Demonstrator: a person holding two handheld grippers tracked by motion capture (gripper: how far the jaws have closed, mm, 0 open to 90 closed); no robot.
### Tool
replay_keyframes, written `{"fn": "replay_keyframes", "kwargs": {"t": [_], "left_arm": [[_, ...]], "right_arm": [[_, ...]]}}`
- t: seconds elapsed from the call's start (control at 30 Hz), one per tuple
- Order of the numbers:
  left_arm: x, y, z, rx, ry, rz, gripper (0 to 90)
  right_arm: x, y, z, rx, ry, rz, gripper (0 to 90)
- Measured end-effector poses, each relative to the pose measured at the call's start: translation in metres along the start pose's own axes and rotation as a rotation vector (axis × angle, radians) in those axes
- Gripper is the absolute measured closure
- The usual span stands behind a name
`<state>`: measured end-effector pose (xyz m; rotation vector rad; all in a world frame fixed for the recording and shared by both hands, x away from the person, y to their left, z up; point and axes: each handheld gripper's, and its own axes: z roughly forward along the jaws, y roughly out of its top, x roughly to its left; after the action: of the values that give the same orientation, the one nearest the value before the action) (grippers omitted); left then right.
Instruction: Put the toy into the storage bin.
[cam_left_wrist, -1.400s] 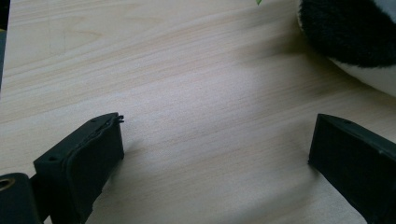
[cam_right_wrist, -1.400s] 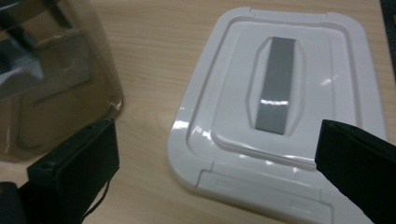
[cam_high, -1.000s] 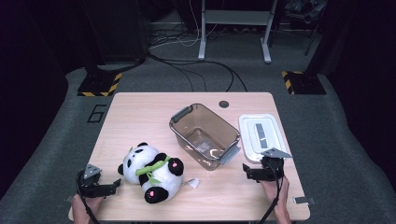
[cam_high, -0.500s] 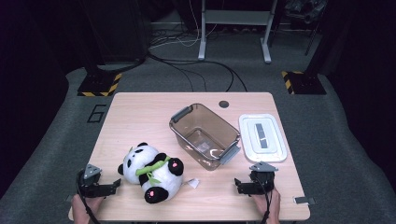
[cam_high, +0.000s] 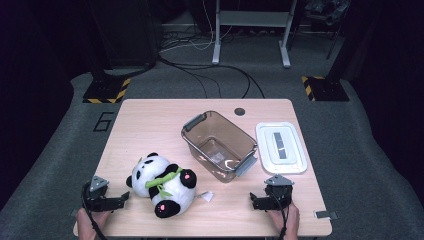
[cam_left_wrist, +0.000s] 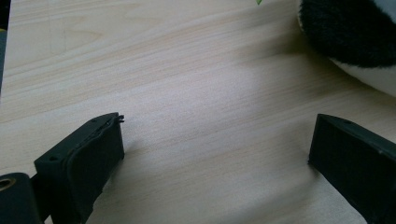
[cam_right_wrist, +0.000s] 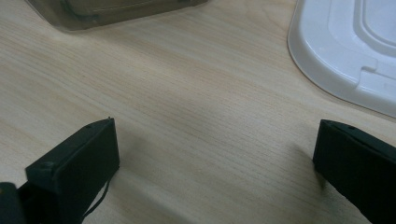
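Resting on the near left corner of the bench (cam_high: 150, 115), left tongs (cam_high: 121, 198) sit with jaws spread wide, nothing between them, bare wood in the gap in the left gripper view (cam_left_wrist: 215, 154). Jaws point toward the toy panda (cam_high: 162, 182), just beside it, not touching. Panda lies on its back, left of centre, green leaf bit across its belly, small white tag at its right side. Black-and-white fur (cam_left_wrist: 355, 37) shows at the top right of the left gripper view. Brown see-through tub (cam_high: 220, 145) stands mid-bench, set at a slant, grey handles on both ends. White lid (cam_high: 281, 147) lies flat right of the tub, near it, apart. Right tongs (cam_high: 254, 202) rest at the near right, jaws wide apart too, holding nothing (cam_right_wrist: 215, 154); tub edge (cam_right_wrist: 116, 9) and lid corner (cam_right_wrist: 345, 46) lie ahead of them.
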<state>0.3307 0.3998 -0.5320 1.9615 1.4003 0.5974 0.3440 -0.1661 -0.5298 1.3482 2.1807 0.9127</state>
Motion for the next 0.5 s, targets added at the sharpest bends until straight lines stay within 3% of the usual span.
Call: {"fn": "replay_keyframes", "kwargs": {"t": [0.27, 0.43, 0.5], "left_arm": [[0.003, 0.003, -0.004, 0.009, -0.002, -0.01, 2.0], [0.005, 0.016, -0.025, -0.038, -0.002, -0.013, 1.3], [0.005, 0.029, -0.042, -0.071, -0.021, -0.01, 0.9]], "right_arm": [[0.0, 0.0, 0.0, 0.002, 0.007, 0.004, 0.0], [-0.001, 0.0, 0.0, 0.001, 0.011, 0.001, 0.0], [-0.001, 0.0, 0.0, 0.001, 0.012, 0.001, 0.0]]}}
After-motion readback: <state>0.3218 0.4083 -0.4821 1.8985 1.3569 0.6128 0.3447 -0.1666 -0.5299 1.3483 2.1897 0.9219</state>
